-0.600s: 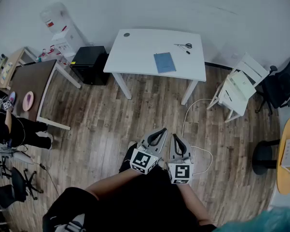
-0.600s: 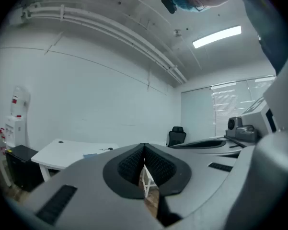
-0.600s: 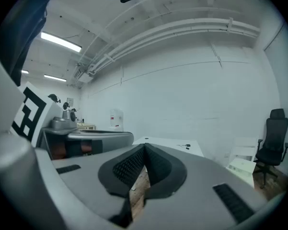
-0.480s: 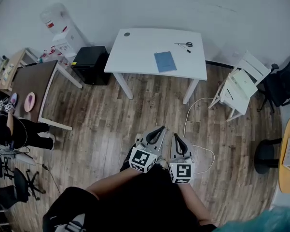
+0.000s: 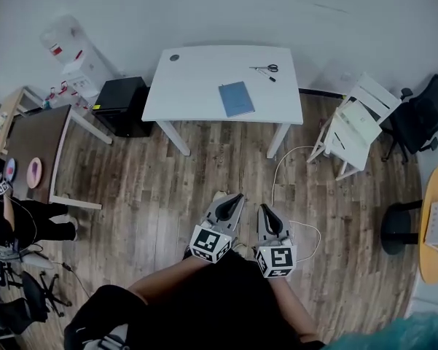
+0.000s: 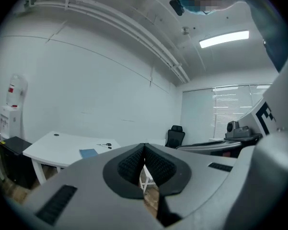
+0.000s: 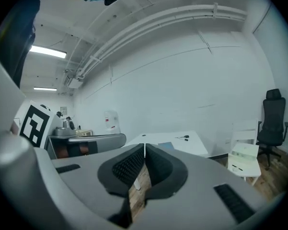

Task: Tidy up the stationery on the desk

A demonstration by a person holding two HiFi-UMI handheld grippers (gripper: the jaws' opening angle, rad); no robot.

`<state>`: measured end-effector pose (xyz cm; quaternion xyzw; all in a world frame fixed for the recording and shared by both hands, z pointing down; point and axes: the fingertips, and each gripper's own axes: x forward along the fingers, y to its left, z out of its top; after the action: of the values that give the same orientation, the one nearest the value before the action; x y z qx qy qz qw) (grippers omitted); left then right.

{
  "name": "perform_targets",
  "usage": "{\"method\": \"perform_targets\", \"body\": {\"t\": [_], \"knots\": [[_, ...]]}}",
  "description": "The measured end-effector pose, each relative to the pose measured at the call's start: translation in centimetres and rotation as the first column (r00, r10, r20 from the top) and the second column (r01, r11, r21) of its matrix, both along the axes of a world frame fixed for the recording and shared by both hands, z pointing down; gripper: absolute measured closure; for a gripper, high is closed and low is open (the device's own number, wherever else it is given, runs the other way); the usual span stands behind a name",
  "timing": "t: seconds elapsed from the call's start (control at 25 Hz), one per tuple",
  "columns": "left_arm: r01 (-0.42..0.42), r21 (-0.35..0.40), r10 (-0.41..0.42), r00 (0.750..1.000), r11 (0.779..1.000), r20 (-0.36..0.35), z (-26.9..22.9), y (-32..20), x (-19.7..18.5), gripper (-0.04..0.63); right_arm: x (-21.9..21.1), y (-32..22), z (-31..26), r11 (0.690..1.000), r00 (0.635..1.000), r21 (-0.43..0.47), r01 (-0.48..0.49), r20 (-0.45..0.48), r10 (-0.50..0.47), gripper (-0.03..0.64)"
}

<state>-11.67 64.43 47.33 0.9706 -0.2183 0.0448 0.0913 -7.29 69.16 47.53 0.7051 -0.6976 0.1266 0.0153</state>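
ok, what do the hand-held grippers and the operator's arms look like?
The left hand-held gripper and right hand-held gripper match: light grey tapered shells with black ribbed pads on the inner faces. Each has a white cube with black square markers at its rear. The person wears a black top, and the forearms are uncovered.

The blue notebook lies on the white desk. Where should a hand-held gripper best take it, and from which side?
Probably its near edge, from the desk's front side. The blue notebook lies flat and thin, close to the front rim of the white desk, so sliding it over that rim lets the jaws pinch it.
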Motion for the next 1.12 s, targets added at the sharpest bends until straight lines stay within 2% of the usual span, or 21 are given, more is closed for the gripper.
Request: {"method": "perform_targets", "body": {"t": [0.2, 0.44, 0.56, 0.72, 0.84, 0.96, 1.12], "knots": [[0.046, -0.030, -0.046, 0.999, 0.998, 0.009, 1.7, -5.5, 0.2, 0.583, 3.4, -3.8, 0.2, 0.995, 0.996, 0.057, -0.082, 0.034, 0.080, 0.584], [0.037, -0.057, -0.035, 0.998, 0.998, 0.044, 3.0, -13.3, 1.3, 0.583, 5.3, -12.3, 1.1, 0.997, 0.997, -0.024, -0.072, 0.005, 0.072, 0.584], [0.029, -0.074, -0.026, 0.999, 0.997, 0.041, 2.9, -17.6, 2.1, 0.583, 6.2, -16.6, 0.5, 0.997, 0.997, -0.035, -0.076, -0.001, 0.076, 0.584], [0.013, -0.087, -0.010, 0.999, 0.996, 0.035, 2.7, -22.8, 2.6, 0.582, 6.5, -22.2, -1.3, 0.998, 0.998, 0.041, -0.058, 0.022, 0.057, 0.584], [-0.040, -0.098, 0.044, 0.998, 0.994, 0.038, 3.0, -24.7, 3.5, 0.583, 6.3, -25.9, -2.0, 0.996, 0.997, 0.070, -0.058, 0.055, 0.054, 0.584], [-0.076, -0.097, 0.078, 0.997, 0.992, 0.021, 2.8, -26.9, 4.0, 0.582, 5.6, -29.5, -2.1, 0.998, 0.999, 0.057, -0.040, 0.038, 0.038, 0.584], [-0.101, -0.116, 0.102, 0.995, 0.988, 0.006, 3.0, -30.2, 3.9, 0.582, 4.2, -32.9, -3.6, 0.993, 1.000, 0.116, 0.015, 0.022, -0.018, 0.583]]}}
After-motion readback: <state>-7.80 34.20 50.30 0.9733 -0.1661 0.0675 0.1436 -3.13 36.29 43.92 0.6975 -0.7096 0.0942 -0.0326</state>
